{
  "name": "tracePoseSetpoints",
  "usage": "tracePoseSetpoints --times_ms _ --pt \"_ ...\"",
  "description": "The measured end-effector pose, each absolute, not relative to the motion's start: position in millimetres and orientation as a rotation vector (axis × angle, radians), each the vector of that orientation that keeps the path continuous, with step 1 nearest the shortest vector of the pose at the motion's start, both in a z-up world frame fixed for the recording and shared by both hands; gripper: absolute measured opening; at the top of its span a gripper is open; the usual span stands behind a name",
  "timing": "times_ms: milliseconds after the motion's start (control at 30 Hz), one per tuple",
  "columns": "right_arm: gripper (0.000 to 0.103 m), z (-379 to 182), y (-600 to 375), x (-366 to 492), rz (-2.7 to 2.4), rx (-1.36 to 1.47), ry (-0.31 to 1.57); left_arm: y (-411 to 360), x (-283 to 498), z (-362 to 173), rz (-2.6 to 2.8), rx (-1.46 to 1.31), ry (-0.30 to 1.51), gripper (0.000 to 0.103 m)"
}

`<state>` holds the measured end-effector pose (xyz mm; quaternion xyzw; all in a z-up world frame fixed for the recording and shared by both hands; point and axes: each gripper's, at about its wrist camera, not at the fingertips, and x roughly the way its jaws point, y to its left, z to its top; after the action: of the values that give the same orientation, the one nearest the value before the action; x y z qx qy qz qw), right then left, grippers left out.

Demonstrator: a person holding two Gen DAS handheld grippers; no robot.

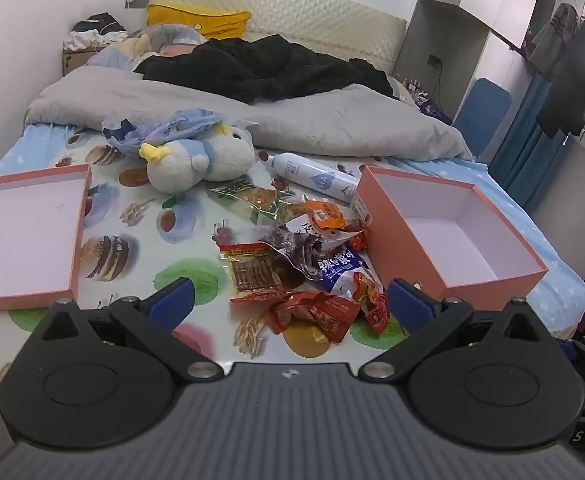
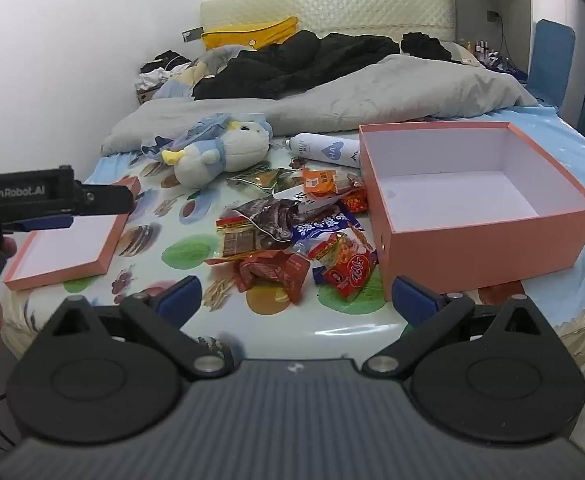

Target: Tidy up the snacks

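Snack packets (image 2: 292,236) piled on bed sheet (image 2: 196,256), left of pink box (image 2: 472,240).

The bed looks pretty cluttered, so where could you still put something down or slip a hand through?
Bare sheet lies between the shallow pink lid and the snack pile, running along the near bed edge. The deep pink box is empty inside. It is crowded between the plush toy, the white bottle and the box's left wall, where packets overlap.
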<state>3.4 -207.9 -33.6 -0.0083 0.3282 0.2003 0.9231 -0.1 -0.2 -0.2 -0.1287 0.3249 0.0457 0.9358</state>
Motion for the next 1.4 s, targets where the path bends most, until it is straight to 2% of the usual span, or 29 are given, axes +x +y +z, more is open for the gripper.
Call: tracePoseSetpoints --times_ms 1300,1400 --pt "0.103 -31 -209 14 0.415 0.028 0.716 -3 11 -11 0.085 -0.254 0.692 0.103" --pt "0.103 -32 -208 14 0.417 0.024 0.717 3 12 -10 0.102 -0.239 0.744 0.103"
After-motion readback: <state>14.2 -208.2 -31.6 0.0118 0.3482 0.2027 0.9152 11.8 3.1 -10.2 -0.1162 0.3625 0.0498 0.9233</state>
